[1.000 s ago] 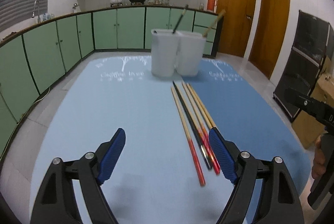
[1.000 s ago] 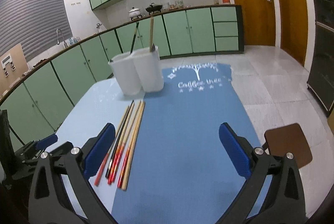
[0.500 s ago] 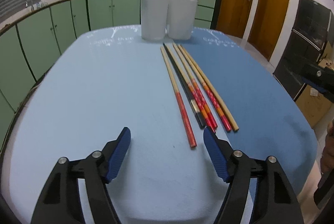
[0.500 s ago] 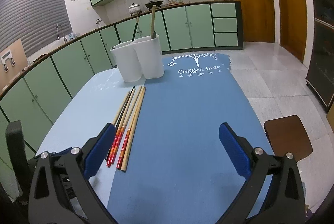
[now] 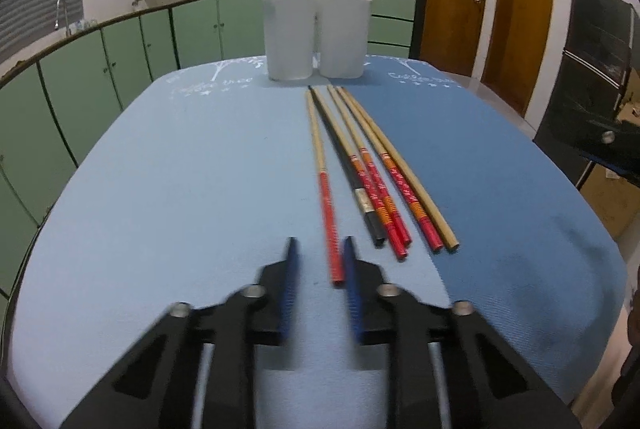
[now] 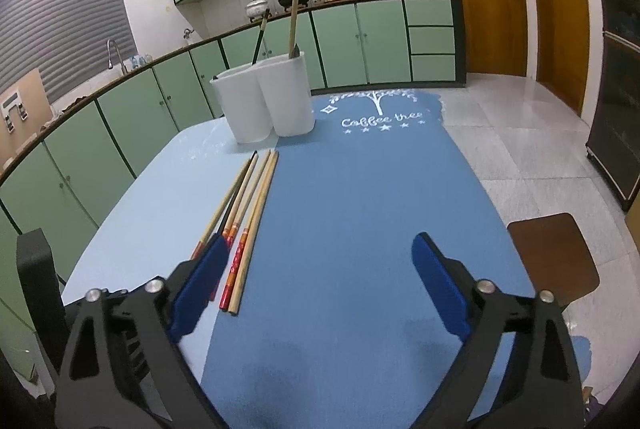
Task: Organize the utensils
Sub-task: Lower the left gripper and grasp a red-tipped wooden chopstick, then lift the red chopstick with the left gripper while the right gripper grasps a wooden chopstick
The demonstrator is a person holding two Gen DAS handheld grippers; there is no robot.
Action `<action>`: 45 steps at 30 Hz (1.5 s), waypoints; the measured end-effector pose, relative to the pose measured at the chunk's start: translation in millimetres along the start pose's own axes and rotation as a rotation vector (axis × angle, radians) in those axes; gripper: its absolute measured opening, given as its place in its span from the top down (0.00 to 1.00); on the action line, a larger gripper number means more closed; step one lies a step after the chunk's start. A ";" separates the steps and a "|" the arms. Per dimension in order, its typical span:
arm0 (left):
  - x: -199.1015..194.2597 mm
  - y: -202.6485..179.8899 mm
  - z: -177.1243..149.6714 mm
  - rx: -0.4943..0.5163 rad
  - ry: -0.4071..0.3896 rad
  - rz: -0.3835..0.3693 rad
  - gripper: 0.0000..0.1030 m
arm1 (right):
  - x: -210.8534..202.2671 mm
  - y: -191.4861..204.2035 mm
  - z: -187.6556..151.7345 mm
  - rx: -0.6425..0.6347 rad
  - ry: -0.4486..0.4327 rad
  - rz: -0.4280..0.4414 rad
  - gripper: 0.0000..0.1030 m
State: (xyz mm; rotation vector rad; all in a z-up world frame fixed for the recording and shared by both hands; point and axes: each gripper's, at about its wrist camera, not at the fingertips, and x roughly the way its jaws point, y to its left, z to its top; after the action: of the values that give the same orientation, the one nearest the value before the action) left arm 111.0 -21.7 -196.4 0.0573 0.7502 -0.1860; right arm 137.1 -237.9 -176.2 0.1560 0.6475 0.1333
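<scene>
Across the left of the left wrist view, leaving the pale blue tablecloth (image 5: 180, 189) bare. At lower centre, having sunk closer to the cloth than a second ago, narrowing the left gripper (image 5: 320, 265) around the red end of the leftmost chopstick (image 5: 324, 189). Closing the jaws from wide to a slim gap, with that red end between them. Seemingly brushing the right pad, yet not clearly pinching: blurring from the motion, so holding back on calling it gripped. Just to the right, leaving the other chopsticks (image 5: 376, 189) lying side by side, untouched. At upper centre, keeping the white holder (image 5: 316, 37) upright at the far end of the row, already carrying two sticks.

Moving to the right wrist view: at lower centre, hanging the right gripper (image 6: 320, 269) wide, jaws closing only slightly, with nothing but cloth between them.

Judging from this: starting the pick of one chopstick from the row. Needing next a firm pinch, a lift and a carry to the holder; risking a roll or slip of the thin stick.
</scene>
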 end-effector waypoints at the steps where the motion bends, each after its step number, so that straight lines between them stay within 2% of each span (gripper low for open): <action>1: 0.3 -2.0 -0.1 0.006 -0.002 0.000 0.91 | 1.1 1.2 -1.8 -0.003 0.009 0.002 0.22; 6: -1.8 1.9 -0.7 -0.023 -0.012 -0.006 0.94 | 7.5 9.3 -10.8 -0.025 0.047 0.026 0.30; 15: -17.1 32.7 4.0 -0.106 -0.048 0.078 0.95 | 23.7 34.5 -31.3 -0.092 0.146 0.092 0.44; 23: -14.3 39.9 2.6 -0.122 -0.030 0.088 0.95 | 41.3 48.4 -43.6 -0.165 0.191 0.050 0.51; 27: -11.3 39.7 2.0 -0.127 -0.023 0.084 0.95 | 45.4 55.2 -43.4 -0.209 0.179 0.012 0.51; 29: -9.4 39.8 2.4 -0.131 -0.020 0.082 0.95 | 46.4 55.2 -43.8 -0.224 0.171 -0.020 0.54; 32: -10.8 41.6 0.9 -0.135 -0.020 0.084 0.95 | 44.3 45.0 -41.7 -0.197 0.167 -0.044 0.55; 37: -7.6 43.1 -0.6 -0.147 -0.012 0.083 0.95 | 41.4 36.0 -41.1 -0.158 0.167 -0.016 0.56; 40: -5.5 42.4 -0.8 -0.144 -0.008 0.085 0.95 | 42.4 43.4 -42.9 -0.185 0.155 -0.007 0.67; 42: -5.0 42.1 -1.1 -0.141 -0.006 0.087 0.95 | 44.3 49.0 -44.4 -0.206 0.149 0.000 0.80; 43: -4.6 41.9 -0.9 -0.140 -0.005 0.087 0.95 | 44.7 51.6 -45.3 -0.219 0.146 0.002 0.90; 45: -4.8 41.3 -0.7 -0.135 -0.003 0.089 0.95 | 43.4 54.1 -46.6 -0.230 0.140 -0.001 0.94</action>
State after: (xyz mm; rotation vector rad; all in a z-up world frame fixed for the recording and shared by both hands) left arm 114.9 19.7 -194.3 -0.0376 0.7539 -0.0504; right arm 139.0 -172.7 -228.3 -0.0764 0.7662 0.2178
